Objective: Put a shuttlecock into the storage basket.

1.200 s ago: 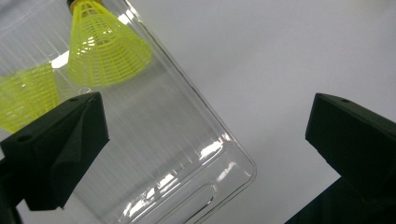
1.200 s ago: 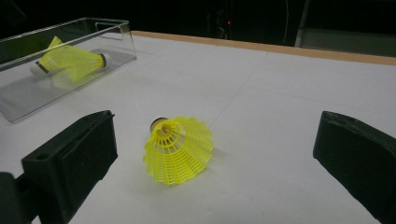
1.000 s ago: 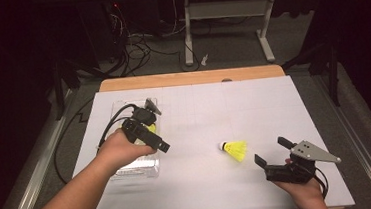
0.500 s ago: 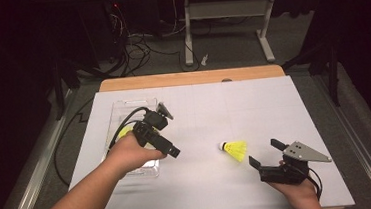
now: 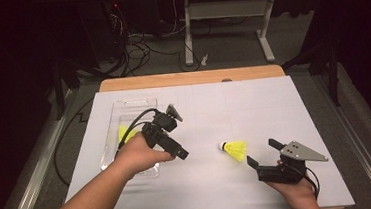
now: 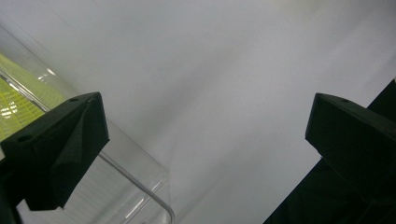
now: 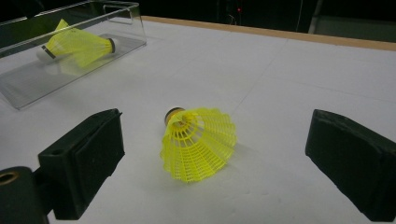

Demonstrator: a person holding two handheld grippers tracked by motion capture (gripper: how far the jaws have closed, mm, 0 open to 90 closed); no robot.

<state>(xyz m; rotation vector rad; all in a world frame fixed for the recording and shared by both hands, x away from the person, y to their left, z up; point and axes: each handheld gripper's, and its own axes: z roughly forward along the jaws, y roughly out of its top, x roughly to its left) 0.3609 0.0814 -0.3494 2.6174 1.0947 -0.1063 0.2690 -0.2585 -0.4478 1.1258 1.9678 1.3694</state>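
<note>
A yellow shuttlecock (image 5: 235,148) (image 7: 198,142) lies on its side on the white table, cork pointing away from my right gripper. My right gripper (image 5: 263,152) (image 7: 215,140) sits just behind it, open, with the shuttlecock between the jaws and untouched. A clear plastic tray (image 5: 108,153) (image 7: 28,88) at the left holds yellow shuttlecocks (image 5: 124,133) (image 7: 79,44). My left gripper (image 5: 177,150) (image 6: 208,119) hovers by the tray's right edge, open and empty. The tray's corner (image 6: 154,191) shows beside its left jaw.
The white sheet (image 5: 234,105) covers the table, with a wooden strip (image 5: 191,78) along the far edge. The left gripper's cable (image 5: 134,119) loops over the tray. Desk legs and cables stand on the dark floor beyond.
My left gripper has moved right and slightly nearer, from over the tray to its right edge. My right gripper has crept left toward the shuttlecock on the table.
</note>
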